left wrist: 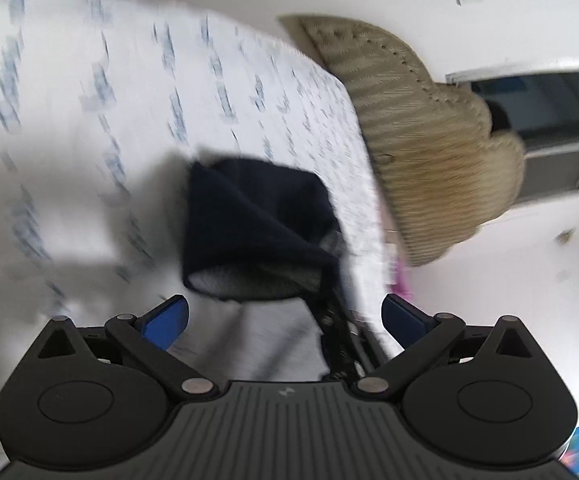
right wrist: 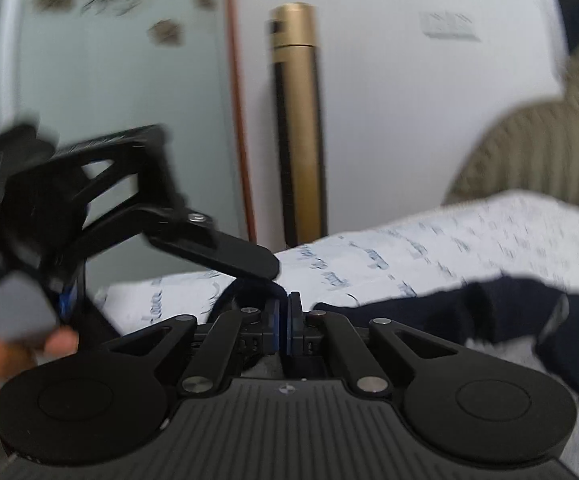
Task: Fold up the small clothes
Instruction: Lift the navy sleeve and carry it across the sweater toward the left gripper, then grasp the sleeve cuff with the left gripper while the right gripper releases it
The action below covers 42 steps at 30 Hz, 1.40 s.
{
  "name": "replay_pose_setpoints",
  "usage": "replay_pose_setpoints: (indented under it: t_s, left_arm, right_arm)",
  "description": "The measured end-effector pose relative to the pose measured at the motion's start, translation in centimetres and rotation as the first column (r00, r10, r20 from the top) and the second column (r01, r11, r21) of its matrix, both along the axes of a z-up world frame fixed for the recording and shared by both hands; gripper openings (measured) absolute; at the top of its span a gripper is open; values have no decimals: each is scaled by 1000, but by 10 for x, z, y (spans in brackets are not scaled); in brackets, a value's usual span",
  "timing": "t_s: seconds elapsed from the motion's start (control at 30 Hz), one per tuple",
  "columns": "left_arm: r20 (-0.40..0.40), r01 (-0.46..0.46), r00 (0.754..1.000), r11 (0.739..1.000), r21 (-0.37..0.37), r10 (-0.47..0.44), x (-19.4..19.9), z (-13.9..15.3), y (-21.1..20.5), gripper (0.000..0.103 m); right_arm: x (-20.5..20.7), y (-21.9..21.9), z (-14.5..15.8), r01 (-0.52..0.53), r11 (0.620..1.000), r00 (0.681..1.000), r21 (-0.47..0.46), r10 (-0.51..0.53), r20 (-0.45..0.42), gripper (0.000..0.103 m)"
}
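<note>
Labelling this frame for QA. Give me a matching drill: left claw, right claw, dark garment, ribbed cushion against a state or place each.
Things:
1. left claw
2. right claw
3. dark navy fabric garment
4. beige ribbed knit cushion

States or places:
A. lying on the white sheet with blue printed script
B. fingers spread apart, nothing between them
C. at the sheet's far edge, near the white wall
D. fingers pressed together

Pairs: 1-B, 2-D, 3-A, 4-C
</note>
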State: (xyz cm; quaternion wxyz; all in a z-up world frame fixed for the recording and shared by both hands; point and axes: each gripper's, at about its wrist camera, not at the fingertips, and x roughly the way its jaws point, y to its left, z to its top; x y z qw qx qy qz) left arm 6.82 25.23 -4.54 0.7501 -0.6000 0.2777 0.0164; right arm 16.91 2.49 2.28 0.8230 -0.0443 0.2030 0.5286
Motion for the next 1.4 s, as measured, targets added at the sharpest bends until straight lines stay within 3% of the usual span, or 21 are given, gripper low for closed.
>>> replay_pose_setpoints:
  t_s: [0.07, 0.17, 0.27, 0.37, 0.4, 0.53, 0.63, 0.73, 0.87, 1.0, 1.13, 1.23, 1.27, 1.4]
  left_arm:
    - [5, -41, 999, 998, -43, 42, 4, -6, -3, 103]
    - [-27, -145, 989, 988, -48, 144, 11, -17, 1, 103]
    - [-14, -202, 979, 970, -138, 202, 11, -33, 6, 103]
    - [18, -221, 974, 964, -148, 226, 9, -38, 7, 102]
    - [28, -232, 971, 963, -135, 238, 8, -37, 7, 96]
    - [62, -211, 975, 975, -68, 215, 10, -30, 7, 42]
    - [73, -181, 980, 982, -47, 184, 10, -29, 5, 17]
    - [98, -155, 984, 987, 43, 151, 9, -20, 0, 12]
    - [124, -162, 983, 959, 233, 136, 4, 1, -2, 12]
    - [122, -197, 979, 887, 418, 160, 7, 28, 12, 12]
    - [112, -225, 974, 775, 591, 197, 24, 56, 32, 12]
    - [100, -245, 965, 709, 661, 241, 44, 72, 50, 12]
    - [99, -252, 961, 675, 694, 257, 52, 78, 56, 12]
    - [110, -267, 938, 482, 834, 330, 89, 106, 71, 12]
  right_arm:
    - [7, -4, 0, 12, 1000, 997, 16, -10, -70, 4]
    - [13, -8, -4, -23, 998, 985, 55, 32, -171, 4]
    - [8, -8, -5, -44, 999, 986, 30, 48, -157, 4]
    - [4, -2, -11, -69, 998, 988, -3, 68, -142, 4]
    - [3, -2, -12, -66, 998, 989, -16, 63, -131, 4]
    - [-1, 0, -16, -71, 997, 988, -31, 66, -140, 7]
    - [-1, -3, -18, -63, 998, 987, -24, 59, -146, 16]
    - [3, -8, -19, -51, 999, 985, -18, 48, -169, 24]
    - [13, -30, -12, 21, 1000, 987, 10, -19, -159, 51]
    - [31, -66, -6, 206, 978, 969, 32, -199, -148, 63]
    - [45, -97, -10, 404, 913, 910, -58, -407, -77, 67]
    - [54, -124, -19, 487, 869, 866, -85, -493, -79, 68]
    - [57, -134, -22, 501, 862, 857, -78, -507, -94, 70]
    - [56, -162, -33, 548, 833, 825, -80, -553, -113, 74]
